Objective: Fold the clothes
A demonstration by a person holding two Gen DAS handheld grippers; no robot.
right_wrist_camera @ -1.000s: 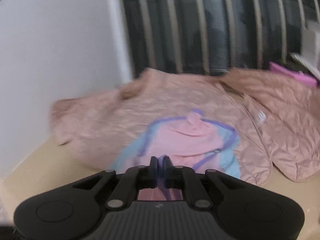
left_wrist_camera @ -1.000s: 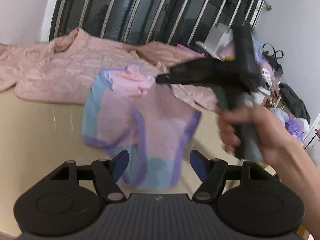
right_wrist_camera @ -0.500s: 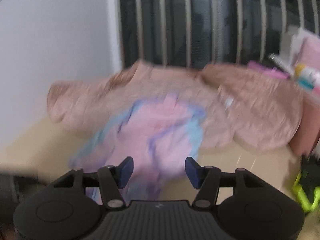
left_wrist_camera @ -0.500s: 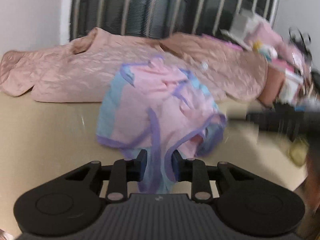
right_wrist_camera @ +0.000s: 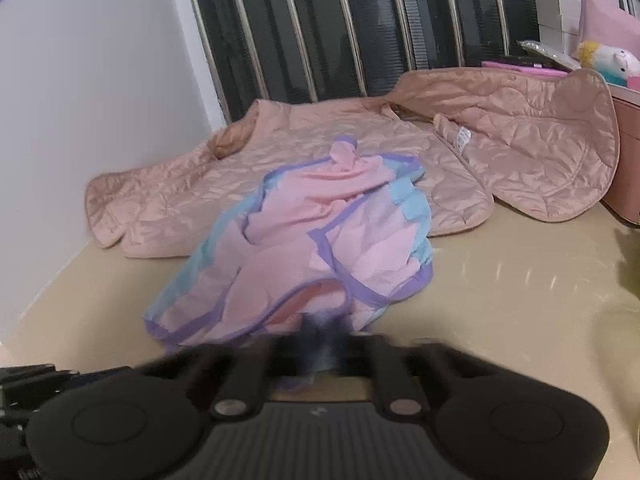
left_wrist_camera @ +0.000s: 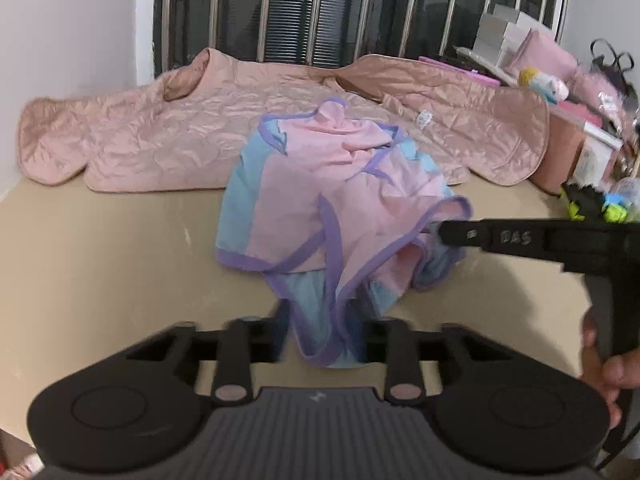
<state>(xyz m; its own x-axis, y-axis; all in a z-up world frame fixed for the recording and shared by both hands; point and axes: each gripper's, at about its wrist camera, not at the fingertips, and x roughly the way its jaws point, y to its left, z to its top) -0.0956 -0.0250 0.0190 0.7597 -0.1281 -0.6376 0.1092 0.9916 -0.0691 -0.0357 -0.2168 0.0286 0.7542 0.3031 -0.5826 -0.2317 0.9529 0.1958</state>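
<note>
At the far left of the tabletop [left_wrist_camera: 80,264], a quilted pink jacket [left_wrist_camera: 168,140] is spread flat against the barred window, with one sleeve reaching toward the wall. Partly over its front edge and partly on the bare tabletop, a small pink garment with blue panels and purple trim [left_wrist_camera: 320,208] is bunched in loose, uneven layers; it is not seen as a neat fold.

At the near hem, the left gripper [left_wrist_camera: 322,342] is blurred, and its fingers appear drawn close about a hanging loop of purple-edged cloth; a pinch is judged likely there, though only a thin strip seems to be caught. Further right, the right gripper [left_wrist_camera: 442,234] is seen reaching in from the side, its tip met with the garment's right hem. In its own view the fingers [right_wrist_camera: 320,330] are smeared by motion and seem pressed together on that hem, but this cannot be told with certainty.

Several risks are judged from here. A thin edge caught by the left could slip free if it is pulled. Should only one layer be taken, the layers beneath would be dragged into a twist. A lift could also tug the jacket under the far end out of place. At the right edge, boxes and a plush toy [left_wrist_camera: 546,84] are crowded close enough to be brushed.
</note>
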